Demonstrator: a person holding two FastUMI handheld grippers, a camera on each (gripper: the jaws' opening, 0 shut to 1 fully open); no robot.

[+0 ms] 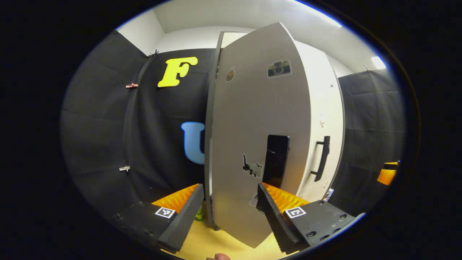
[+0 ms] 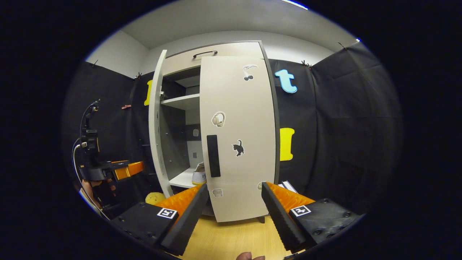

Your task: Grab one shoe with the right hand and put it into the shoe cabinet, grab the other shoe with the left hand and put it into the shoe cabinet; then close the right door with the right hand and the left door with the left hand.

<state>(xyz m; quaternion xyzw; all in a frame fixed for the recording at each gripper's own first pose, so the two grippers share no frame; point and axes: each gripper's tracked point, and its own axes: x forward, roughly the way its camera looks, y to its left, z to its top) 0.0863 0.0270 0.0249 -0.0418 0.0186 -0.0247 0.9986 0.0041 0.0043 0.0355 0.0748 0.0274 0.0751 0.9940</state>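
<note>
Two grippers, left [image 1: 229, 213] and right [image 2: 234, 213], fingers apart; one shoe [image 2: 199, 174] inside cabinet [image 2: 180, 102].

Square coded markers on each gripper [image 1: 231, 213] body

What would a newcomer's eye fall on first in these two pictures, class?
First, the tall pale shoe cabinet at centre in the right gripper view: its right door, dotted with stickers, is nearly shut, while the left door stands open. Next, a white shoe on the low shelf inside, and the left gripper hovering beside the open door.
</note>
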